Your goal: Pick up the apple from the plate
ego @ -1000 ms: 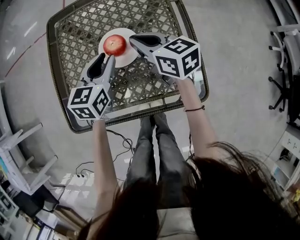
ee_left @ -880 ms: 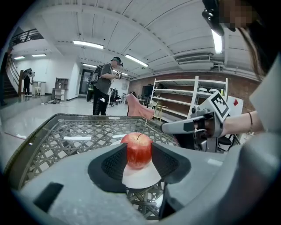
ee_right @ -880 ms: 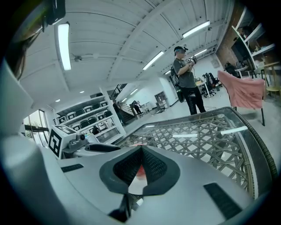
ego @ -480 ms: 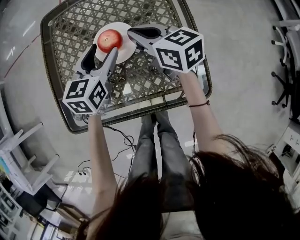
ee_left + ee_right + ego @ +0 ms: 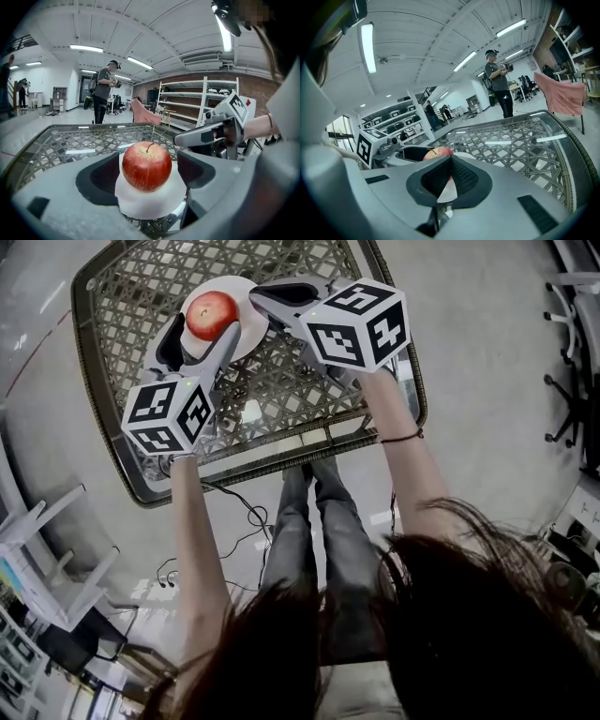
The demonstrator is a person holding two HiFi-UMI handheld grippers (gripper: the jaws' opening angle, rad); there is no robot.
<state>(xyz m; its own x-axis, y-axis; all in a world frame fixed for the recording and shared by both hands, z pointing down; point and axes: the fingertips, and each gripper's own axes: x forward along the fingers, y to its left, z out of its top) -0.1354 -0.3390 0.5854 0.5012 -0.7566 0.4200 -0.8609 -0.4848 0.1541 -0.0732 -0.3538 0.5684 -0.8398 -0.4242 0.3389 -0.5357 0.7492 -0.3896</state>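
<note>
Red round apple [image 5: 146, 166] sits on the white round plate [image 5: 150, 206] between the wide, just-opening fingers of the left gripper [image 5: 148, 176]. The right gripper [image 5: 449, 176] has its fingers pressed together, empty.

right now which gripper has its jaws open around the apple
The left gripper: its jaws, which have just been opening, flank the apple; the right gripper's are shut.
</note>
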